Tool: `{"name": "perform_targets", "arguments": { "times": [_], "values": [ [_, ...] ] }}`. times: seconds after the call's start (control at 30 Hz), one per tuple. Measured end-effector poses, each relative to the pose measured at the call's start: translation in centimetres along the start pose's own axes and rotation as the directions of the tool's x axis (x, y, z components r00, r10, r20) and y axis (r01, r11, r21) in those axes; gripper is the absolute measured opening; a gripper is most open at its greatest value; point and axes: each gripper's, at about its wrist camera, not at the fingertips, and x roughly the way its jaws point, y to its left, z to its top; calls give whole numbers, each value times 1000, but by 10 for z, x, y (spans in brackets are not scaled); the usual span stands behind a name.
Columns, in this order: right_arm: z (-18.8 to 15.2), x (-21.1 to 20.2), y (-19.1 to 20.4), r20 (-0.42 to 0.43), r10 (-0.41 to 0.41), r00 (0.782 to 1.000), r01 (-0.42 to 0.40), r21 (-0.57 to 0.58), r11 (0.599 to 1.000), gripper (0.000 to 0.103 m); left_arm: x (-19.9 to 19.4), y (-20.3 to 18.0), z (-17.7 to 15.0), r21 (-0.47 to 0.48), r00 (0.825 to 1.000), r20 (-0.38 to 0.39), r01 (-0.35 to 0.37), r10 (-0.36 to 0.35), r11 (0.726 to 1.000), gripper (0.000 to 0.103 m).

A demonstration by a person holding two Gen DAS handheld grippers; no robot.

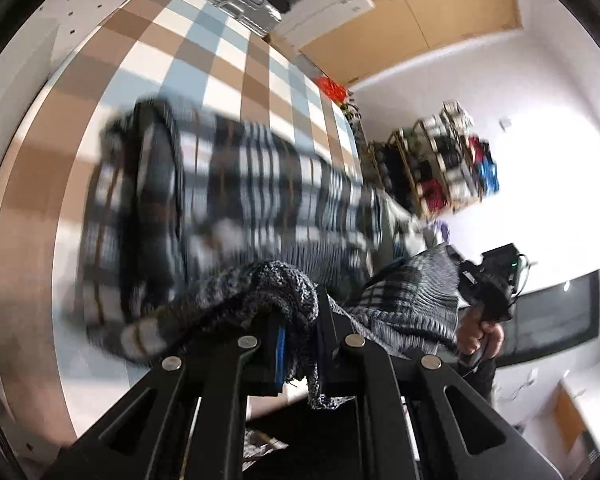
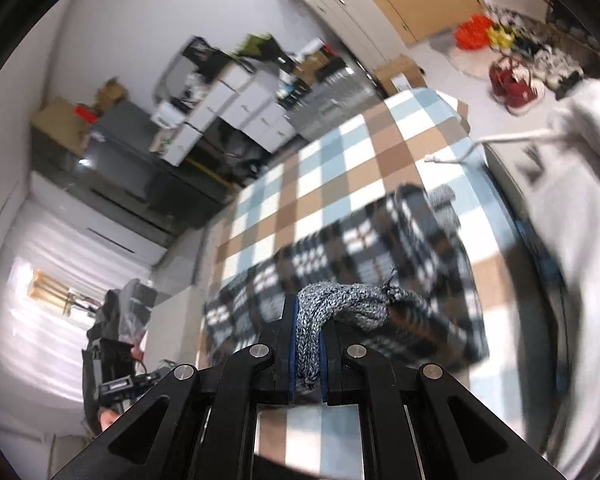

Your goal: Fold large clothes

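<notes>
A large knitted garment in black, white and grey plaid lies across a checked cloth, blurred by motion. My left gripper is shut on a grey knitted edge of the garment, lifted off the surface. My right gripper is shut on another bunched grey edge of the same garment, which hangs down to the checked cloth. In the left wrist view, the right gripper and the hand holding it appear at the right, with the garment stretched between both grips.
The checked cloth covers a bed or table. Beyond it stand white boxes, a dark cabinet and a wooden wardrobe. A rack of shoes stands by the wall. A person in pale grey clothes is at the right.
</notes>
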Motion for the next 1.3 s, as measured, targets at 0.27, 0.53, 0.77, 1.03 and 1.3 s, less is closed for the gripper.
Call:
{"name": "perform_targets", "arguments": {
  "times": [0.27,0.53,0.77,1.03,1.3],
  "values": [
    [91,109,-53,-197,-210,958,245,171,955,8,25,52,76,-137,996,14,-80,83,987,7],
    [101,135,-100,-219,-118,969,182,299,937,13,28,77,83,-271,999,-37,-14,4,963,8],
    [103,67,-83,40,-206,978,192,227,955,66,1,70,71,-311,999,-3,43,-46,950,23],
    [48,66,16,74,-267,961,277,-265,924,80,-29,70,58,-361,985,123,-67,118,930,71],
    [-23,149,72,0,-366,931,290,-610,738,84,52,-33,23,23,991,-23,-133,133,991,71]
  ]
}}
